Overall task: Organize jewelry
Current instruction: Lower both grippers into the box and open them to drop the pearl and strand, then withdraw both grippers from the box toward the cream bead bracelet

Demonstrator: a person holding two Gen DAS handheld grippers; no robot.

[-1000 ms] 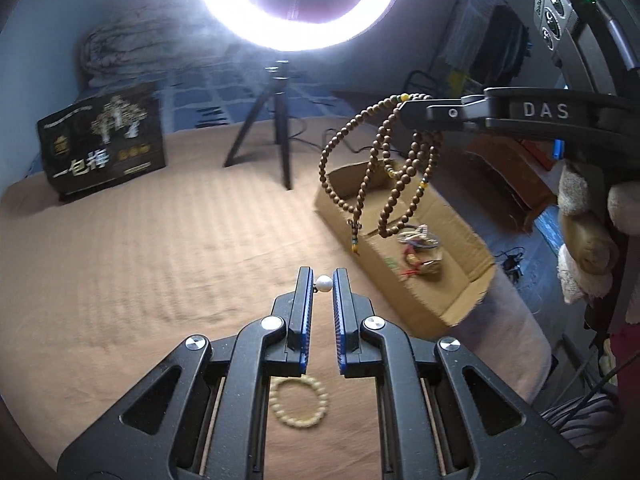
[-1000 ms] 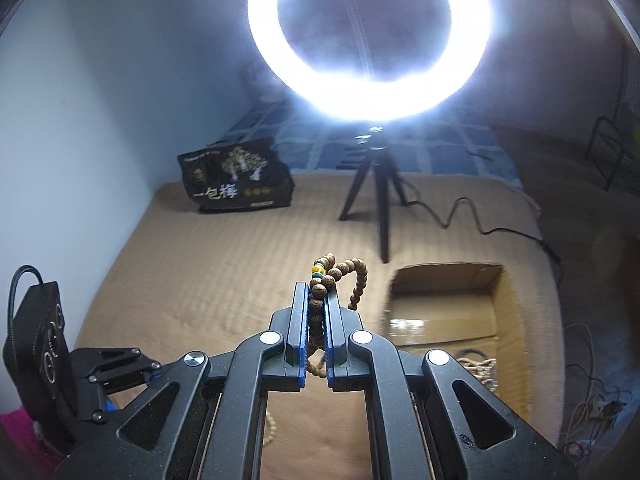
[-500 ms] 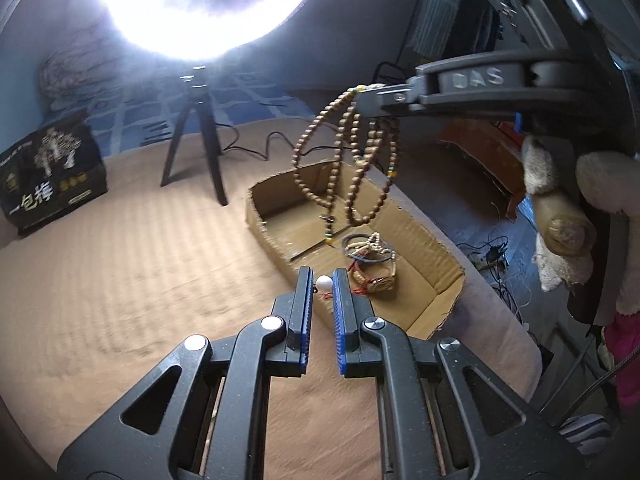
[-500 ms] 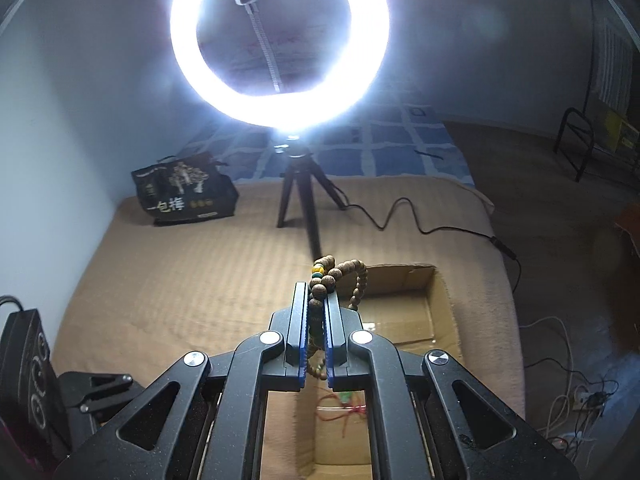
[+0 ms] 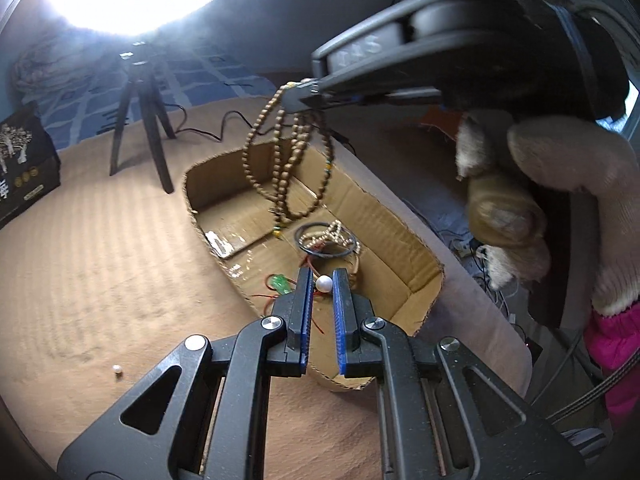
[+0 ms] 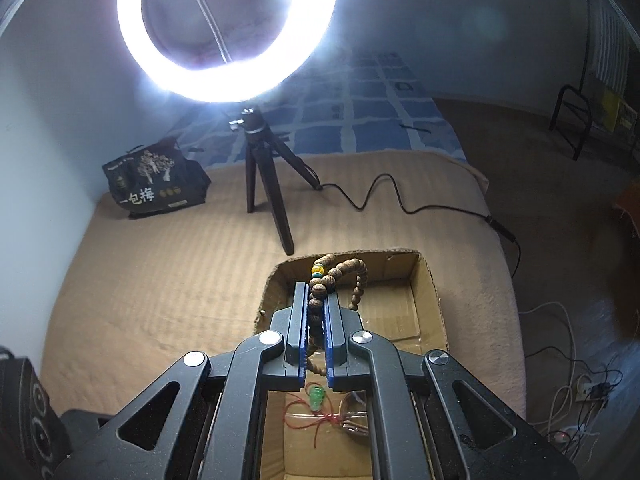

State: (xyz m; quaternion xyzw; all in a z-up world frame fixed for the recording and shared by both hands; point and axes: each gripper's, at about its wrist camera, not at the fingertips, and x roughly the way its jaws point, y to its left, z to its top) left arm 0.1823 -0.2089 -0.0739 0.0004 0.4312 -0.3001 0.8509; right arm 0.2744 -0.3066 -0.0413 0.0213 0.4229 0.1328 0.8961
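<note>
Now, taking each camera in turn.

Left wrist view
- Left gripper: jaws clamped on a small white pearl, pinched right at the fingertips.
- Place of the pearl: over the near half of the open cardboard box, above the box floor, not touching it.
- Box contents: a dark bangle with a gold chain piece inside its ring, and a green charm on red cord just left of the fingertips.
- Right gripper: enters from the upper right, held by a gloved hand; its tips are closed on a long strand of brown wooden beads.
- Bead strand: hangs straight down in several loops, long axis vertical, its lowest end just above the box floor.
- Stray pearl: alone on the tan blanket, well apart from the box.

Right wrist view
- Right gripper: jaws together on the wooden beads, which bunch above the fingertips and trail down between the fingers.
- Box: directly beneath and ahead; the green charm shows below the jaws.
- Ring light on its tripod: beyond the box, out of the way.

Key relation
- Both loads sit above the box opening; the strand is farther in, the pearl nearer the close wall.
- Judgement: what remains is letting go straight downward; the pearl could bounce or roll on the cardboard.
</note>
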